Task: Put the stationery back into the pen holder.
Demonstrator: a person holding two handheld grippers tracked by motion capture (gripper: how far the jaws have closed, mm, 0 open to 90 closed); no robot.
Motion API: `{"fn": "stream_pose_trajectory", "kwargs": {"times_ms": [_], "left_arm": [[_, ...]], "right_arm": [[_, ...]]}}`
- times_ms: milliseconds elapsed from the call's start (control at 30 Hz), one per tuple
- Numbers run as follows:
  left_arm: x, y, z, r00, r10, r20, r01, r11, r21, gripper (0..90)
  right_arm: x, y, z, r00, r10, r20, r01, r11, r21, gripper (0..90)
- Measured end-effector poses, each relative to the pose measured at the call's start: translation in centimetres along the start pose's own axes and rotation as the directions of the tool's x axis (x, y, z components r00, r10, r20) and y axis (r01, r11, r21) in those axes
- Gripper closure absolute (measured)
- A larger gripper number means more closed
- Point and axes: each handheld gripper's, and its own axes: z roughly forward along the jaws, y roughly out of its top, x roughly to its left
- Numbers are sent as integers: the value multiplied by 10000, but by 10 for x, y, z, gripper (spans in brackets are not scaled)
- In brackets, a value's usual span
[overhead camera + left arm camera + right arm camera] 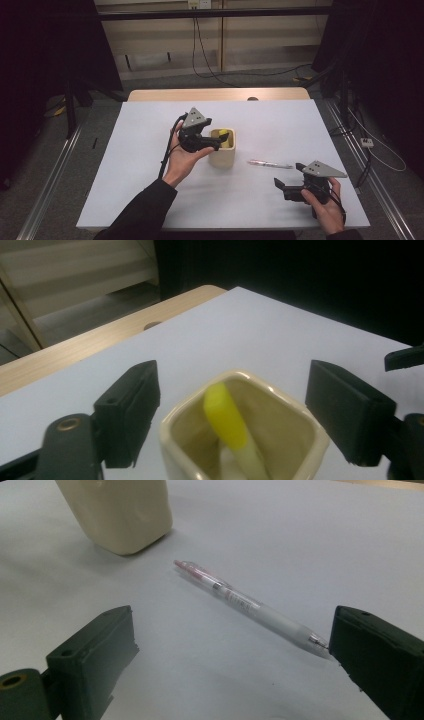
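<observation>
Marker point(226, 416), yellow-capped, stands slanted inside the cream cup point(223, 148) near the middle of the white worktop point(150, 190); its cap leans toward one inner wall and nothing grips it. The left claw point(216, 142) hangs just over the cup's rim with its jaws wide apart, one on each side of the cup in the left gripper view, pads clear of both the marker and the cup walls. So the drop looks done, and the step in hand, as I judge it, is to back that claw away cleanly: lift straight up before moving sideways, so that neither jaw catches the rim and tips the cup.

Pen point(250, 605), clear with a red end, lies flat on the worktop to the right of the cup and apart from it. The right claw point(281, 187) rests low near the worktop's near right corner, jaws spread wide and empty, aimed at the pen; in the right gripper view the pen's tip lies close beside one jaw, whether touching I cannot tell. To take it well, that claw should straddle the barrel near its middle, square across it, and close gently so the pen does not roll.
</observation>
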Motion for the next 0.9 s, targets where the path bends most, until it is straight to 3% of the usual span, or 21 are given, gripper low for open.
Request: {"fn": "stream_pose_trajectory", "kwargs": {"times_ms": [167,300,467,800,900], "left_arm": [[1,-1,-8,9998,-54,170,48,9993,360,103],[-2,-1,-16,9990,200,403,-222,9982,558,89],[-6,-7,-25,9982,575,146,-582,9969,523,81],[-8,-30,-41,9951,970,-172,-945,9895,1098,70],[-6,-38,-49,9963,806,-301,-768,9910,1099,72]], "right_arm": [[0,0,0,10000,22,1,-22,10000,10,46],[0,0,1,10000,6,-15,-6,10000,12,46],[0,0,1,10000,-56,4,56,10000,21,48],[1,0,2,10000,-72,9,72,10000,38,48],[1,1,4,10000,-80,-12,80,10000,45,49]]}}
